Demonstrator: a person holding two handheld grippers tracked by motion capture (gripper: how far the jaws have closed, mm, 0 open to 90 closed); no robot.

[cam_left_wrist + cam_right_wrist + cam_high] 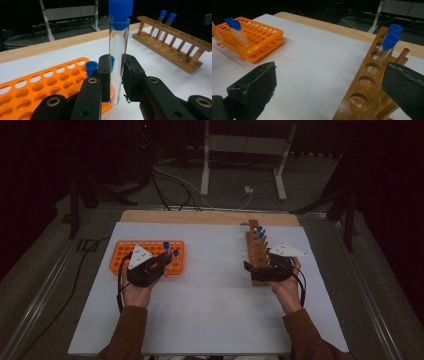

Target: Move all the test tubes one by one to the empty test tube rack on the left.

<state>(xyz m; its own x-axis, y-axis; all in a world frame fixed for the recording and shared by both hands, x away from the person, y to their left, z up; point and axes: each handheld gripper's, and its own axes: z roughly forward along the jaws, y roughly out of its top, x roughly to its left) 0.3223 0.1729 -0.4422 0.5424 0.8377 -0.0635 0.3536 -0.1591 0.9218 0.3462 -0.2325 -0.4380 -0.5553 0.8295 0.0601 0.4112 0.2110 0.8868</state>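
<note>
My left gripper [116,75] is shut on a clear test tube [118,45] with a blue cap and holds it upright. The tube's lower end hangs at the right edge of the orange rack [37,85]. Another blue-capped tube [91,67] stands in that rack just behind my jaw. In the high view the left gripper [167,260] is at the orange rack's [125,252] near right corner. My right gripper [329,85] is open, its jaws either side of the near end of the wooden rack [364,87]. Two blue-capped tubes [390,40] stand in the wooden rack's far holes.
A white sheet [210,290] covers the table, and a strip of bare wood [210,217] shows along its far edge. The wooden rack [256,252] runs lengthwise away from me on the right. Beyond the table are a stand's white legs [205,170] and cables on a dark floor.
</note>
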